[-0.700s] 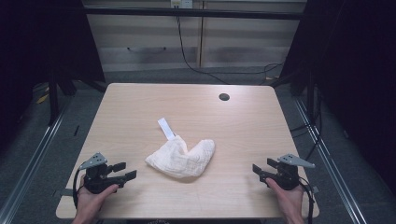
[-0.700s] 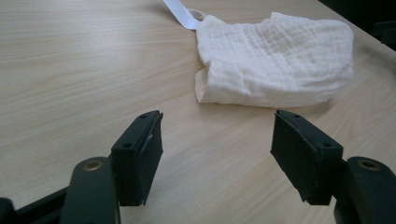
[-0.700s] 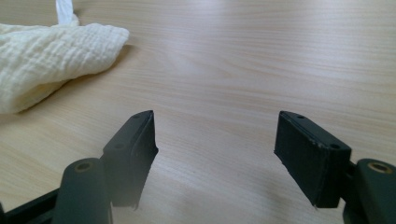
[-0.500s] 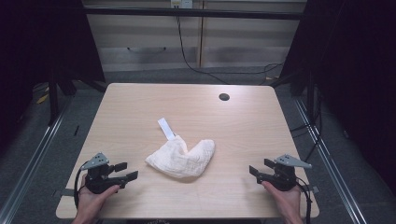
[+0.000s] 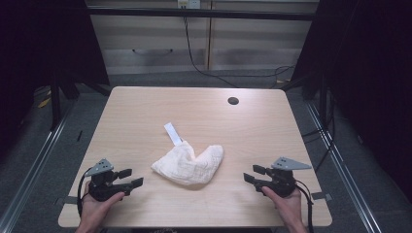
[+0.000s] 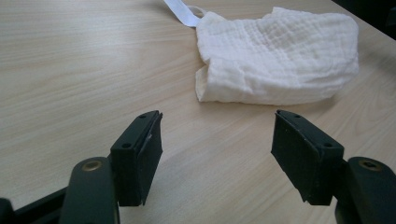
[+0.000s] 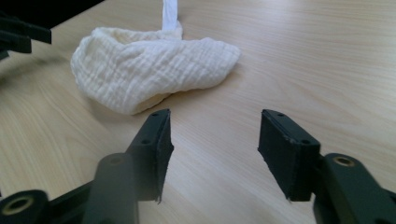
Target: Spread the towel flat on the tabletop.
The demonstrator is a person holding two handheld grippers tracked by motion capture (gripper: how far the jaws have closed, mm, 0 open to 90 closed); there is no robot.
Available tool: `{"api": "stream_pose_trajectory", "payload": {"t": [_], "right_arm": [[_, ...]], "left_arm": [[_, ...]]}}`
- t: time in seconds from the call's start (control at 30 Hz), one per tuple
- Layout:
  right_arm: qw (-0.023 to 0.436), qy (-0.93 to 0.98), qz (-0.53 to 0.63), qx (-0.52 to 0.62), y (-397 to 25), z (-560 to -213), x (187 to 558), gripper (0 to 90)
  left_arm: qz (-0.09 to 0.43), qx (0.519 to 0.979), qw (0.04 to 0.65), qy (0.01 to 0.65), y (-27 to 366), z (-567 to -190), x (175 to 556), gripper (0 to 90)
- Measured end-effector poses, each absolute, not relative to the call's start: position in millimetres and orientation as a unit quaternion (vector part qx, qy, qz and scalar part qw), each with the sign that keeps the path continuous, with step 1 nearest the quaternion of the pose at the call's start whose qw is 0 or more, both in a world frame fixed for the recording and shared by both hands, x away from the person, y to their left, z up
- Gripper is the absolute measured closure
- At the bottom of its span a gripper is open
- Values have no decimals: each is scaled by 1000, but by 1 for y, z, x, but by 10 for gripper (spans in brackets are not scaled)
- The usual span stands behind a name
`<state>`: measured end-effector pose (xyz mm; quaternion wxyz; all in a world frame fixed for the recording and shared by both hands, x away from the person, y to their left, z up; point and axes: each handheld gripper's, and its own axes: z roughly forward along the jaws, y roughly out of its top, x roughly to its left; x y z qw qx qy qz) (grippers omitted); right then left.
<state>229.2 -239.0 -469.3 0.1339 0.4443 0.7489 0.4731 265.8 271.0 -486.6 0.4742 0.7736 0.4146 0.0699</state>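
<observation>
A crumpled white muslin cloth (image 5: pixel 189 164) lies near the middle of the wooden table (image 5: pixel 145 111), with a white ribbon tag (image 5: pixel 172 133) sticking out toward the far side. My left gripper (image 5: pixel 131 177) rests at the front left, open and empty, its jaws pointing at the cloth (image 6: pixel 275 56) a short way off. Over at the front right my right gripper (image 5: pixel 252 174) is open and empty as well, facing the cloth (image 7: pixel 149 65) from the other side. Neither gripper touches the cloth.
A small dark round hole (image 5: pixel 233 101) sits near the table's far right. Dark curtains flank the table on both sides, and a cable runs along the floor behind it. The other gripper's black jaws (image 7: pixel 18 35) show at the far left of the right gripper view.
Both grippers have crept a little inward toward the cloth. The cloth has not moved.
</observation>
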Motion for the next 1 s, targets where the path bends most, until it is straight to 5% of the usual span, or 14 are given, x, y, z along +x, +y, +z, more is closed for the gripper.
{"api": "stream_pose_trajectory", "payload": {"t": [0.4, 0.6, 0.83, 1.0], "right_arm": [[86, 805, 460, 364, -153, -455, 277, 436], [59, 836, 434, 329, -94, -451, 311, 326], [33, 857, 386, 340, -73, -480, 331, 232], [28, 862, 368, 347, -69, -494, 339, 242]], "left_arm": [[72, 773, 477, 412, 274, -486, 262, 341], [70, 772, 479, 411, 275, -486, 259, 340], [68, 774, 478, 409, 275, -486, 258, 339], [65, 779, 474, 404, 272, -487, 259, 338]]}}
